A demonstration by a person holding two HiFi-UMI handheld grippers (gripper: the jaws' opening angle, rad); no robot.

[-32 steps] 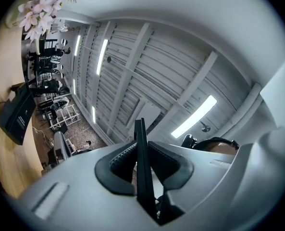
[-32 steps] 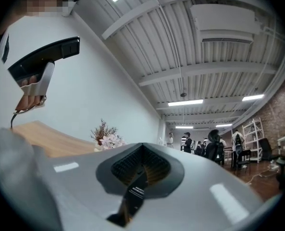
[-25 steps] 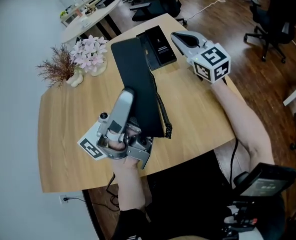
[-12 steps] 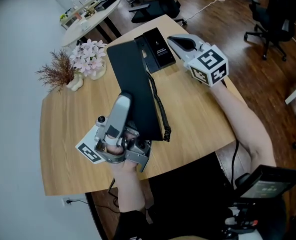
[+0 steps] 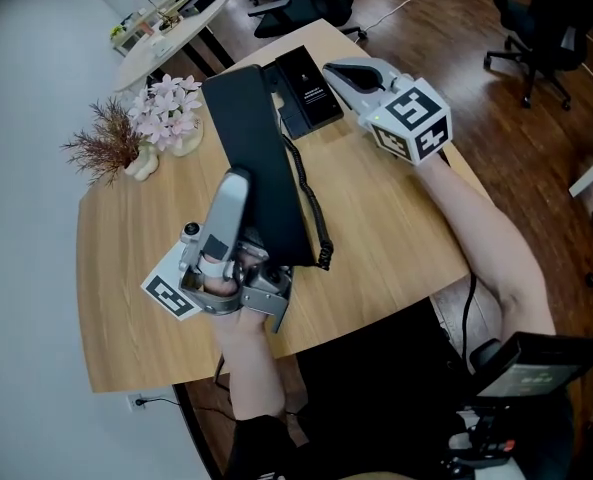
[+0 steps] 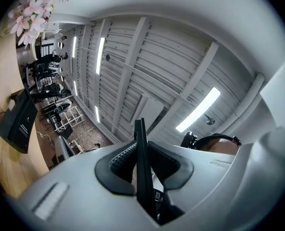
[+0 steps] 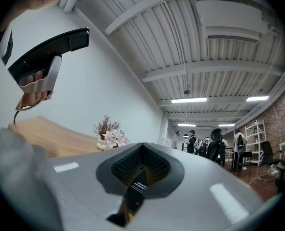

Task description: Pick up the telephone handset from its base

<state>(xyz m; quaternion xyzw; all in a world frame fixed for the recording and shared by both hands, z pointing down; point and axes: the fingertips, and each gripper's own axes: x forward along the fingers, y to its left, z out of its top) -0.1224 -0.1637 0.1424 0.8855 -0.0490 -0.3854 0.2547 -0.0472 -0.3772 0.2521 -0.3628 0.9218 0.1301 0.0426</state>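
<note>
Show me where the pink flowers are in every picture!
Head view: pink flowers at the upper left.
Left gripper view: pink flowers in the top left corner.
Right gripper view: pink flowers low, left of middle.
Shared landmark: the wooden table they stand on.

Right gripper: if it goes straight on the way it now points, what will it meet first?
Probably nothing near. The right gripper, tongs shut, points over the phone base; its own view shows open room ahead, with the flowers and the raised handset off to the left. Depth is uncertain.
</note>
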